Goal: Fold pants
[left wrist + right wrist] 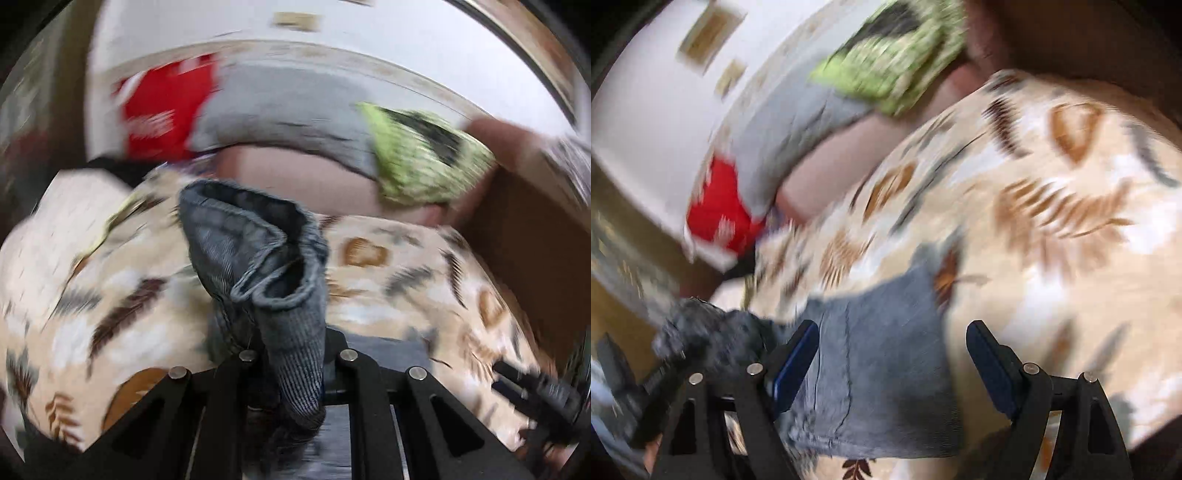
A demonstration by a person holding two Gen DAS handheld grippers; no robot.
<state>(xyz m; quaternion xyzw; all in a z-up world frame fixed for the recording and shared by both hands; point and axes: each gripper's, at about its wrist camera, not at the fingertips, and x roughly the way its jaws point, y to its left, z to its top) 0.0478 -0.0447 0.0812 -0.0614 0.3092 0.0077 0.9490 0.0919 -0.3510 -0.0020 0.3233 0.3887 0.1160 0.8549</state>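
Two grippers work the pants (258, 251) on the patterned bed (406, 280). The left gripper (295, 373) has its jaws clamped on a bunched end, lifted just ahead. The right gripper (892, 354) hovers with jaws wide over the flat part of the pants (879, 369), which stretches away leftward toward the left gripper.

Bed cover: you have a cream leaf-print spread (388, 280) under everything.
Pillows: a grey one (280, 110), with a green patterned one (424, 158) just beside it.
Red item: a red cloth (162, 118) beside your grey pillow.
Wall: white (221, 33), blurred.
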